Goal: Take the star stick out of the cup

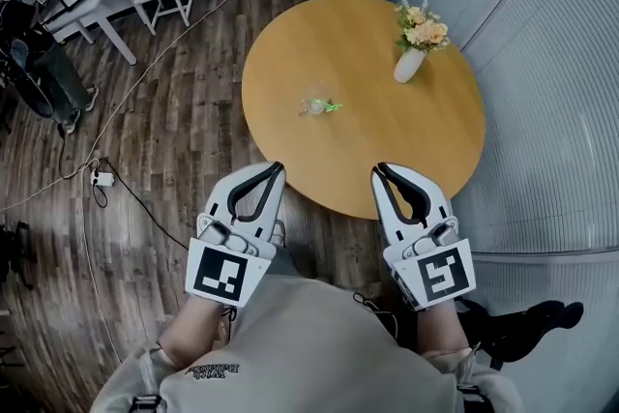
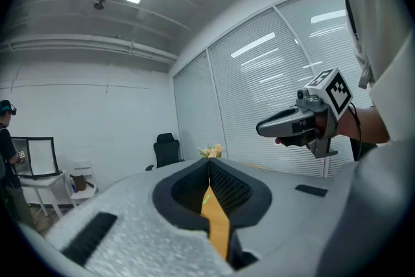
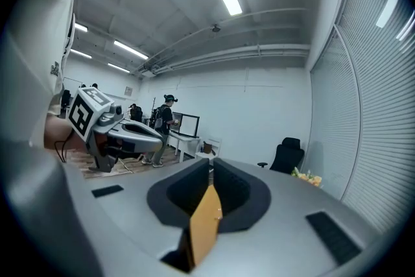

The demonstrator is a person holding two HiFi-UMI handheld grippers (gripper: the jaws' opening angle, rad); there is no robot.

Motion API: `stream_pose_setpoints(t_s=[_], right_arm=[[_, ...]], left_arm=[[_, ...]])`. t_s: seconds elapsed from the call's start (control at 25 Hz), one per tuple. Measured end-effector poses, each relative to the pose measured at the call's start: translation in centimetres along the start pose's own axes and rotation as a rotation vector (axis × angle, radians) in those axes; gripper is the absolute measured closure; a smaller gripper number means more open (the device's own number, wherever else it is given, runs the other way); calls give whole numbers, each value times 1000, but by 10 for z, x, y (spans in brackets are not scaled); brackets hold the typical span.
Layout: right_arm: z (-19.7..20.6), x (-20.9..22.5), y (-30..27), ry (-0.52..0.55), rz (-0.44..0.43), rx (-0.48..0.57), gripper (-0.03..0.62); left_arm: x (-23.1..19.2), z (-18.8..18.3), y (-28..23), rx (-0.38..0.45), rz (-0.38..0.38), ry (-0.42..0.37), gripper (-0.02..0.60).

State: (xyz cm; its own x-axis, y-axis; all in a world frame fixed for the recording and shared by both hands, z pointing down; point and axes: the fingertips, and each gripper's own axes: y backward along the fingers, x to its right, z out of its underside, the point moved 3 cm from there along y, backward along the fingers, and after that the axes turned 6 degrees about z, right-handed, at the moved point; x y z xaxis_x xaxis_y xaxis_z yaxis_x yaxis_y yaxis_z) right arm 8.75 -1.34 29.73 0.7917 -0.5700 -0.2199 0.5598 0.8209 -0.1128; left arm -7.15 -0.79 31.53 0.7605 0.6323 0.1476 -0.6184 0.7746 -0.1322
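Wooden table (image 1: pixel 426 140): round, bare save for two items; its near edge lies just ahead of both grippers.
Cup (image 1: pixel 313 101): clear and small, near the table's middle; too small in the head view to tell whether it stands upright or lies tipped.
Cup contents: star stick (image 1: pixel 333 105), green, with one end at the cup and the other projecting to the right, low over the tabletop.
Stick axis: roughly left to right across the head view, free end toward the right gripper's side.
Vase (image 1: pixel 408 65): white, holding flowers (image 1: pixel 422 26); it stands at the far right of the table, well apart from the cup.
Left gripper (image 1: pixel 278 167): jaws pressed together with nothing between them, tip over the floor just short of the table edge.
Right gripper (image 1: pixel 378 170): jaws likewise pressed together and empty, tip at the near table edge.
Bearing to target: cup and stick lie forward of both grippers and between their lines, somewhat closer to the left one.
Task status: not begun, by my assessment; the stick is in the cup and neither gripper is near it.
Requirement for next move: in my judgement, one gripper must part its jaws and travel forward over the table; the free end favours a right-side approach, jaws set across the stick's axis.
Risk: the light cup may slide or roll if left unsteadied.
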Motion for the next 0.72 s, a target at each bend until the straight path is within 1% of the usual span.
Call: stream_pose_setpoints(t_s=[0.32,0.52,0.72], right_arm=[[-18,12,-69,9,47,-23,553],[-27,23,-104,24,126,-25,553],[-29,30,-127,30,195,-32,553]], left_arm=[[-71,-1,-34,4,54,12,558],[-106,1,-53,6,116,5,558],[-136,7,-66,4,164,0,558]])
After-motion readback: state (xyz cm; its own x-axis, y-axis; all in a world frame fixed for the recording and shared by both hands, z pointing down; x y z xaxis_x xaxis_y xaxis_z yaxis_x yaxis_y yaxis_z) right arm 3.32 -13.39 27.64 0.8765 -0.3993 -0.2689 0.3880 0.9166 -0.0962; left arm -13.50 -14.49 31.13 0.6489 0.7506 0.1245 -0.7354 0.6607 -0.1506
